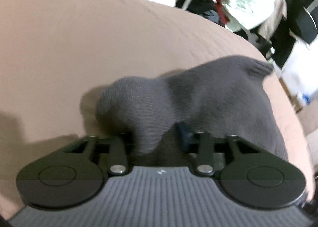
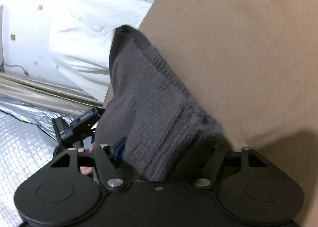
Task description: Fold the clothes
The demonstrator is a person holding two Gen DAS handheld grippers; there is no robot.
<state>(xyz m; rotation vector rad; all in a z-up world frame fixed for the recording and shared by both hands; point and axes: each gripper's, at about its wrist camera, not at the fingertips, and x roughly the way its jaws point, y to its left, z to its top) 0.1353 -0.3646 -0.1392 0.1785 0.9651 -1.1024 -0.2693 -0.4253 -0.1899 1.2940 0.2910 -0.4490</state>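
the left claw pinches a fold of the grey knit sock; the right claw, fairly wide, has the sock's cuff between its fingers, grip unclear.

left wrist: close, angled down over tan quilted bed cover | right wrist: close, along its edge | shared: dark grey knitted garment

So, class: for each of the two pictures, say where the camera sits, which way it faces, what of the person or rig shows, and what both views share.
Left wrist: sits on the left tool, looks forward and down over the grey sock on the tan bed cover; its own black linkage shows.
Right wrist: sits on the right tool, faces along the sock past the bed edge; the other tool and fingers show.
Shared: sock, bed cover.
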